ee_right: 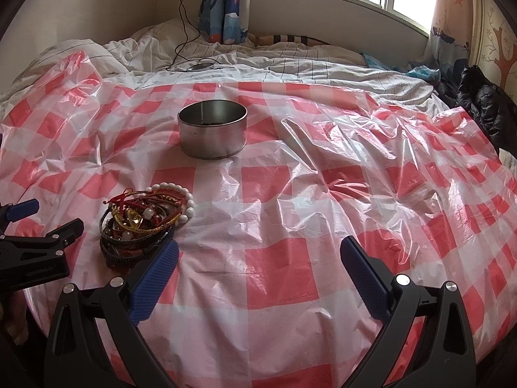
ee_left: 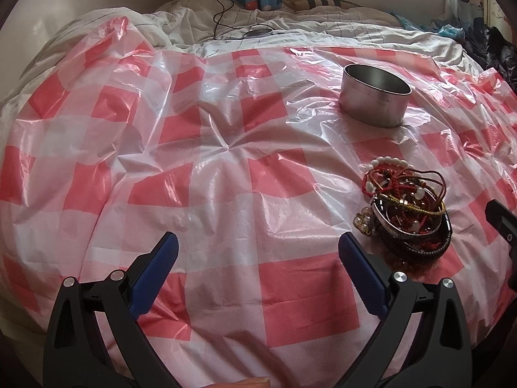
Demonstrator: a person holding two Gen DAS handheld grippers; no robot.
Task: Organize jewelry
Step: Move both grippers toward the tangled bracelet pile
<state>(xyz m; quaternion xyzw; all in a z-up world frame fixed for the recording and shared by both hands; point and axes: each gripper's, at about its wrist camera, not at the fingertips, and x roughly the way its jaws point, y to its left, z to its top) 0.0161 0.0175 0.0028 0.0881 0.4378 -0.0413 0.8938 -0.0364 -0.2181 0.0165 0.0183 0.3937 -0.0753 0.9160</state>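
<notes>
both tongs, left (ee_left: 258,252) and right (ee_right: 258,255), gape empty; pinch one bracelet off the jewelry pile (ee_right: 145,223), then drop it into the tin (ee_right: 212,129).

Small pale lettering on the left claw (ee_right: 48,223) body is too blurred to read.

Glossy plastic sheet (ee_right: 290,194), seemingly brushed-metal tin (ee_right: 212,135)

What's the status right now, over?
Left gripper and right gripper both open, empty. Jewelry pile untouched on checkered sheet; metal tin beyond it. Nothing in the way.
</notes>
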